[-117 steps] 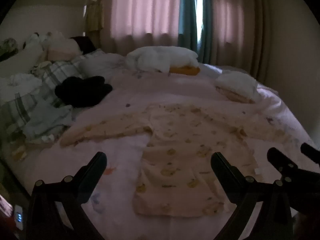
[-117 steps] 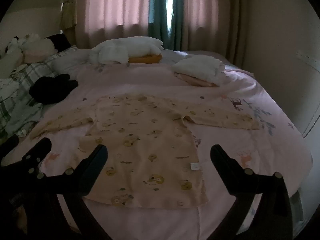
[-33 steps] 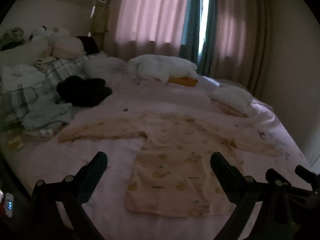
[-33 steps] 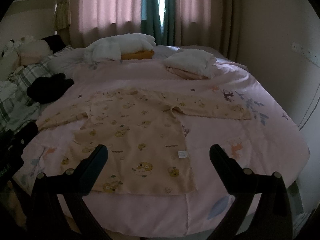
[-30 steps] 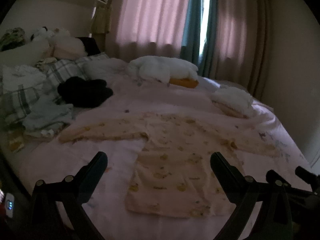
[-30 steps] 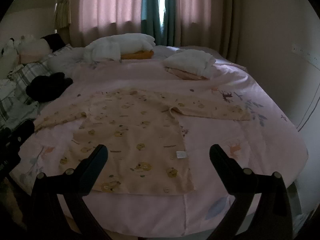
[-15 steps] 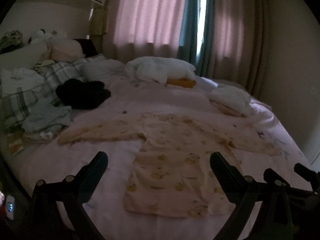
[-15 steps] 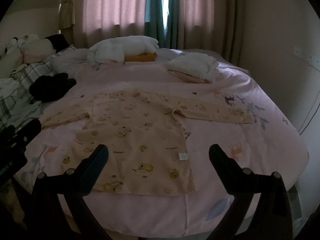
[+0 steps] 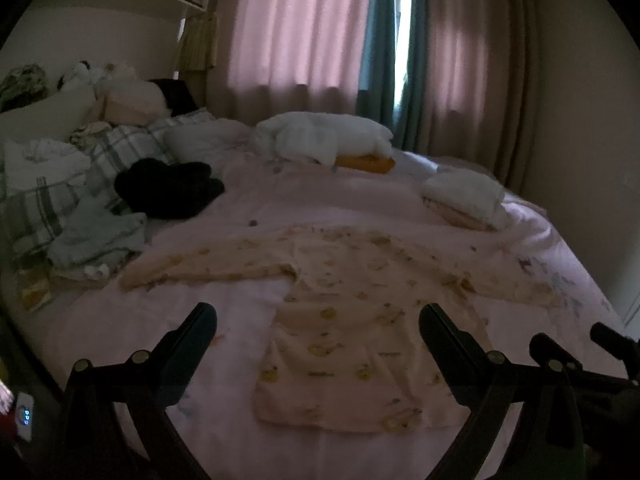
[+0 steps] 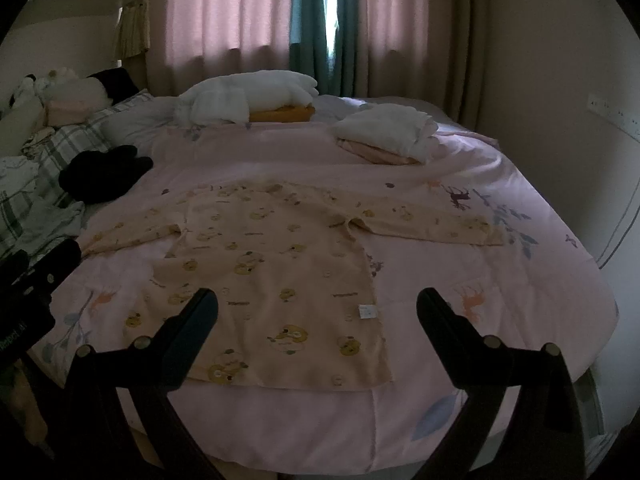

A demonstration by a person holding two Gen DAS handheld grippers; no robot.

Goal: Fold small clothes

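Both grippers have drawn back slightly from the bed since the earliest frames. Left gripper [image 9: 318, 314] and right gripper [image 10: 318, 300] hang released, empty. Ahead of both, the shirt [image 10: 276, 276] lies flat on the bed [image 10: 540, 288], sleeves spread crosswise, hem nearest; each sleeve likely suits its own side's gripper.

Bed [image 10: 460, 380] with pink printed duvet, deer and leaf motifs along its right side. Flat on it, centre: yellow long-sleeved baby top [image 10: 276, 280], sleeves spread out to both sides (small white tag near right hem). Far side: white bundle [image 10: 248, 96] on an orange cushion [image 10: 280, 114]; folded white-and-pink stack [image 10: 386, 132] to the right. Left: black garment [image 10: 104, 174], plaid pillow [image 9: 120, 148], crumpled pale-blue cloth [image 9: 96, 236].
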